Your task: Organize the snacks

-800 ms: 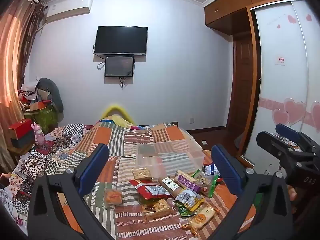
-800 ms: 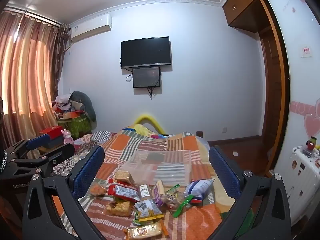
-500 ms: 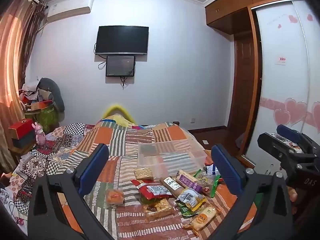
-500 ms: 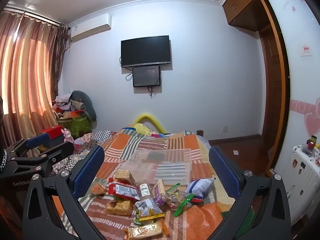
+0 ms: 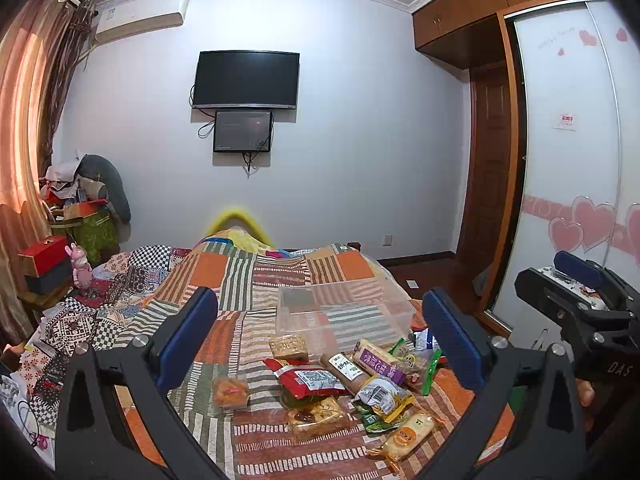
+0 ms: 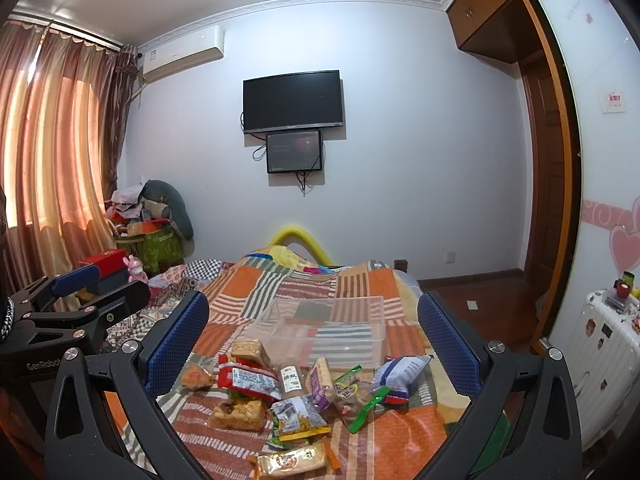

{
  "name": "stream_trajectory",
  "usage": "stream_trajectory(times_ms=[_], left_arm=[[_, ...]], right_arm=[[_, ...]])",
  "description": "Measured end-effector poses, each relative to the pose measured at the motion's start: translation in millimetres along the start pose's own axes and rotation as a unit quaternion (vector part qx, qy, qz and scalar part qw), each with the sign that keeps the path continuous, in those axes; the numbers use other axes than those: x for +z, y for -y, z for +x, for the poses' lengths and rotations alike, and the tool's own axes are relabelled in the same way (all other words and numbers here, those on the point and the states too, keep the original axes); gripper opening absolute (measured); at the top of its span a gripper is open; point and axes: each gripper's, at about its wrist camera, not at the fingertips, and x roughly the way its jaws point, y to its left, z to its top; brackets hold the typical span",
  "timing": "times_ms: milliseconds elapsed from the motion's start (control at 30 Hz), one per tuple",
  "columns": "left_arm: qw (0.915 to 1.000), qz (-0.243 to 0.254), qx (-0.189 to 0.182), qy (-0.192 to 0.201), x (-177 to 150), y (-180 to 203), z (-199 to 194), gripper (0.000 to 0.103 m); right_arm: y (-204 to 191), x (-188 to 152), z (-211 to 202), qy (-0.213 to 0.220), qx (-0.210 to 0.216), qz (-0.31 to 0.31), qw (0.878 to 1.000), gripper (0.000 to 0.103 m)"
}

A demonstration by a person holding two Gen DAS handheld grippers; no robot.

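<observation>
Several snack packets lie in a loose pile on the patchwork bedspread [image 5: 240, 280]: a red packet [image 5: 308, 378], a purple bar [image 5: 378, 360], a clear tray of biscuits [image 5: 316, 416], a small orange cake pack [image 5: 230, 390]. The red packet also shows in the right wrist view [image 6: 248, 378], with a blue-white bag [image 6: 402, 372]. An empty clear plastic box [image 5: 340, 312] stands just beyond the pile, also in the right wrist view [image 6: 328, 328]. My left gripper [image 5: 320, 336] and right gripper [image 6: 312, 340] are open and empty, held above the pile.
A bedside heap of boxes and bags [image 5: 80, 220] stands at the left by the curtain. A wardrobe with sliding doors [image 5: 568, 160] lines the right. A white suitcase [image 6: 600, 344] stands at the right of the bed. A TV [image 5: 246, 80] hangs on the far wall.
Both views have shifted only slightly; the grippers stay open and the snacks have not moved.
</observation>
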Motion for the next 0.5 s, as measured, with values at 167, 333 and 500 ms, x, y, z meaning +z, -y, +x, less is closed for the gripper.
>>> stream_trajectory(times_ms=[167, 333, 500], left_arm=[[1.0, 0.0, 0.0, 0.0, 0.6, 0.1, -0.1, 0.103], [1.0, 0.0, 0.0, -0.002, 0.8, -0.4, -0.5, 0.103], [1.0, 0.0, 0.001, -0.005, -0.6, 0.6, 1.7, 0.103]], right_arm=[[-0.7, -0.6, -0.9, 0.001, -0.001, 0.0, 1.0, 0.103], [-0.5, -0.8, -2.6, 0.002, -0.001, 0.002, 1.0, 0.103], [-0.9, -0.3, -3.3, 0.002, -0.001, 0.001, 1.0, 0.103]])
